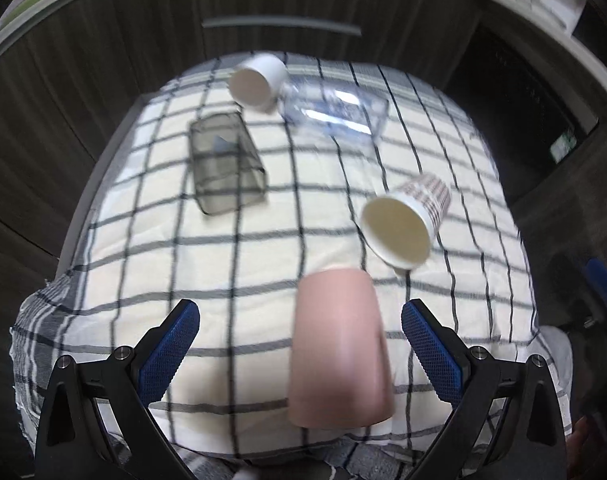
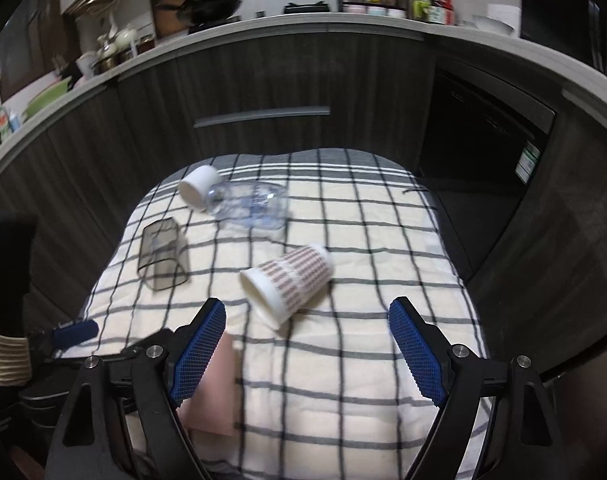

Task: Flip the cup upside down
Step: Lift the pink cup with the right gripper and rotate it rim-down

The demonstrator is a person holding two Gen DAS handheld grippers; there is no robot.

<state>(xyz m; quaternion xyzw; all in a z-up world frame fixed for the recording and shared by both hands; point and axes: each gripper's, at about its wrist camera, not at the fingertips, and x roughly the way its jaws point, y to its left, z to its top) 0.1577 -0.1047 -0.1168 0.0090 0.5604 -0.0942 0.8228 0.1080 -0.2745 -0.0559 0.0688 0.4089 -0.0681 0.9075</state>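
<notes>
A pink cup stands upside down on the checked cloth, between the fingers of my open left gripper but touching neither pad. It shows partly behind my right gripper's left finger. A patterned paper cup lies on its side to the right, also in the right wrist view, mouth toward me. My right gripper is open and empty, just short of that cup. My left gripper's blue fingertip shows at the left.
A smoky square cup, a white cup and a clear glass lie on their sides farther back. Dark cabinet fronts stand behind the table.
</notes>
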